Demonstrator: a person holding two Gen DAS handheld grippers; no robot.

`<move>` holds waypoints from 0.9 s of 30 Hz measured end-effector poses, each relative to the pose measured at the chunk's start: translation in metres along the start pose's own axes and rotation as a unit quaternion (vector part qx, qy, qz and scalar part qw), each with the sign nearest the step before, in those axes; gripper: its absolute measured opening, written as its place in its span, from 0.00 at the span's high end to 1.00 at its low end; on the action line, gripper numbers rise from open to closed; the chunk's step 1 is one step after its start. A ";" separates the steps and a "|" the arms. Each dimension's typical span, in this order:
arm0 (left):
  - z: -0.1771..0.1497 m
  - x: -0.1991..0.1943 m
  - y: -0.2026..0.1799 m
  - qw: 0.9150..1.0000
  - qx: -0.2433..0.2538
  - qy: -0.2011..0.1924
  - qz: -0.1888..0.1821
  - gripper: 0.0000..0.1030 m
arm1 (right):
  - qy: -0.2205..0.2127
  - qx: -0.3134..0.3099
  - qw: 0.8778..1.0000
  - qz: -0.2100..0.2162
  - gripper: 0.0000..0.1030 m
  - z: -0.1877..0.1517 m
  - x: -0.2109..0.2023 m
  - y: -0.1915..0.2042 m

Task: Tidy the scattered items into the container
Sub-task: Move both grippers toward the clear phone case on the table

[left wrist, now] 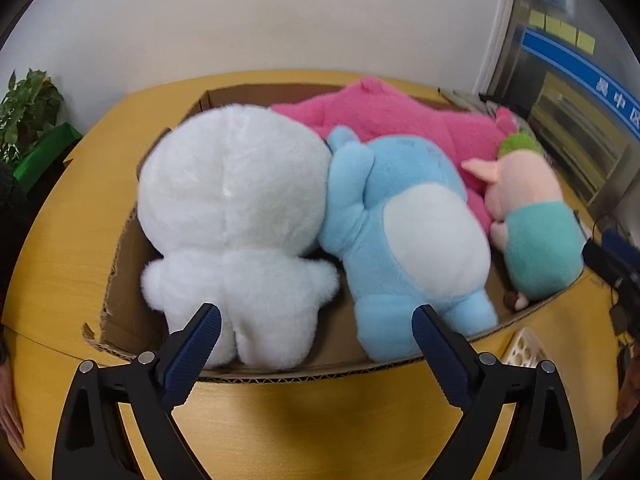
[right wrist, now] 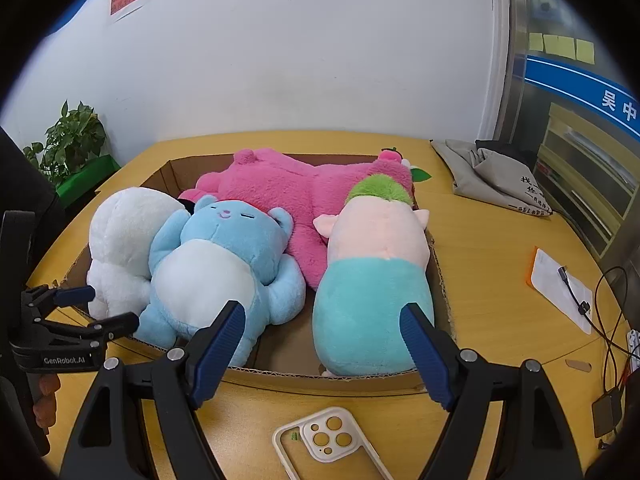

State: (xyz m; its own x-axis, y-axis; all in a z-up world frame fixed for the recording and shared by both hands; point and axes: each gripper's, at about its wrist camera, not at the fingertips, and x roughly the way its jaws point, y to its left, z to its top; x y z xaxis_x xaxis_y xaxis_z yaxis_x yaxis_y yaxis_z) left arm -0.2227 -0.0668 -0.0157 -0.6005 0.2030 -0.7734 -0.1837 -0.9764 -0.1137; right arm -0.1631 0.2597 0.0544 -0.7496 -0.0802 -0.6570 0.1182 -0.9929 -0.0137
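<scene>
Plush toys, 4 of them, lie packed in the cardboard box (right wrist: 280, 376) just ahead of both sets of fingers: white plush (left wrist: 236, 216), blue plush (right wrist: 218, 264), pink plush (right wrist: 296, 196), teal-bodied plush (right wrist: 372, 300). They look light and squashy, so pinching a limb or body fold should hold. Left gripper (left wrist: 316, 326) and right gripper (right wrist: 322, 322) stand apart, empty. On the counter (right wrist: 492, 280), nearest the right fingers, lies a phone case (right wrist: 328, 440).

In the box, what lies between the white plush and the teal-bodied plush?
The blue plush bear lies between the white plush and the teal-bodied plush, in both views.
</scene>
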 end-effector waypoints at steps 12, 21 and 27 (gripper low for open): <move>0.001 -0.049 -0.048 0.997 0.016 -0.024 -0.068 0.01 | -0.006 -0.006 1.000 -0.002 0.22 -0.012 -0.013 -0.017; -0.046 -0.004 -0.128 0.983 0.117 0.063 -0.130 0.03 | 0.084 -0.004 0.996 -0.028 0.23 -0.111 -0.029 -0.076; -0.064 0.047 -0.152 0.970 0.130 0.136 -0.151 0.27 | 0.166 0.056 0.984 -0.034 0.31 -0.164 -0.017 -0.090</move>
State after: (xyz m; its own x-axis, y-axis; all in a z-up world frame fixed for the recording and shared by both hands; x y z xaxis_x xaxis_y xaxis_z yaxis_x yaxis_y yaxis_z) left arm -0.1727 0.0867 -0.0744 -0.2676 0.4157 -0.8692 -0.5305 -0.8166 -0.2272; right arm -0.0542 0.3646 -0.0568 -0.4974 0.0015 -0.8675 -0.0112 -0.9999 0.0047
